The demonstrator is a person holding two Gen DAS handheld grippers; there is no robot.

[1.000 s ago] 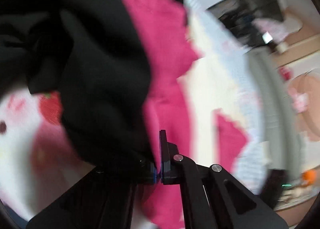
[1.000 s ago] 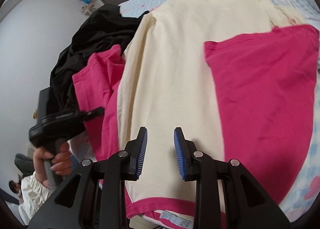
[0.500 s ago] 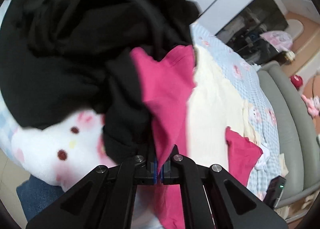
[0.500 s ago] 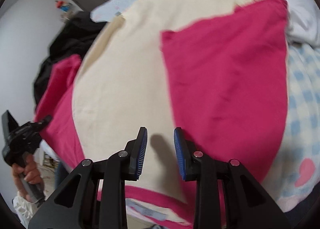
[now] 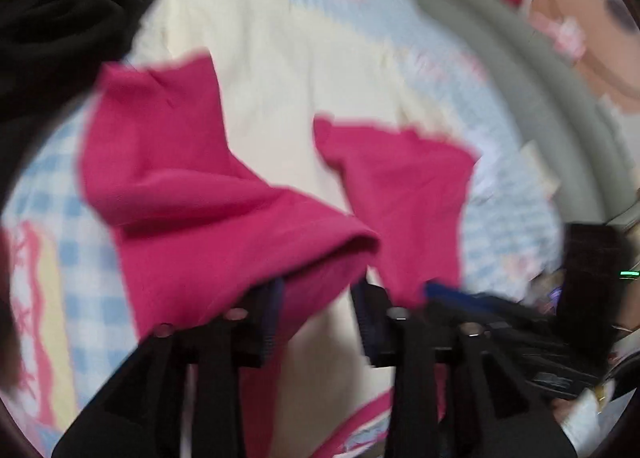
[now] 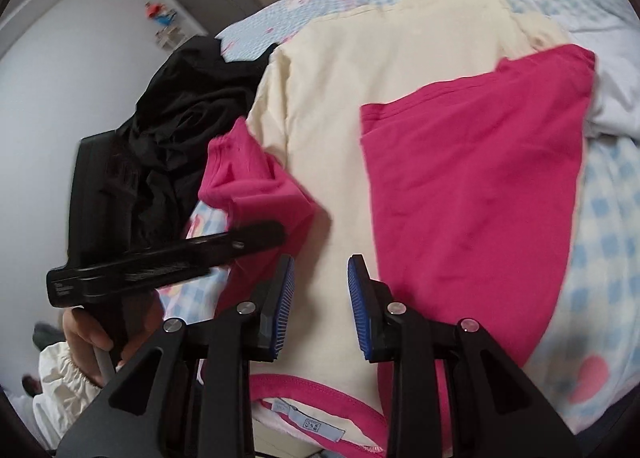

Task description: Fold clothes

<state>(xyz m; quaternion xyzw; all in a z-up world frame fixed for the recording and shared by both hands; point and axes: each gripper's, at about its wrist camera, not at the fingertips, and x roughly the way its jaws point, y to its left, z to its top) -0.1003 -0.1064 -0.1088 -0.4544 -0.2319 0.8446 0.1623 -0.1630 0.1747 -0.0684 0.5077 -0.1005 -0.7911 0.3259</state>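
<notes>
Starting at my left, one heap of black clothes (image 6: pixel 180 114) sits bunched at the bed's edge, touching the cream shirt (image 6: pixel 376 70) that lies spread flat on the checked bedsheet (image 6: pixel 608 194). My left gripper (image 5: pixel 318 310) has its fingers spread apart with the left pink sleeve (image 5: pixel 192 194) draped loosely over and between them, so I judge it released rather than clamped (the motion blur in that view makes the contact hard to read). That sleeve is lifted and rumpled, partly turned in over the cream body. In the middle, my right gripper (image 6: pixel 320 306) hovers open above the cream fabric near the pink-trimmed collar (image 6: pixel 316 390), holding nothing. Further right, the other pink sleeve (image 6: pixel 472 194) lies flat across the body, folded inward. The risk I see is the left sleeve slipping off the open fingers and falling in a crooked bunch, or snagging the black heap beside it and dragging it onto the shirt. Counting: one cream shirt, two pink sleeves, one black heap, two grippers, one hand (image 6: pixel 92 334) visible.
</notes>
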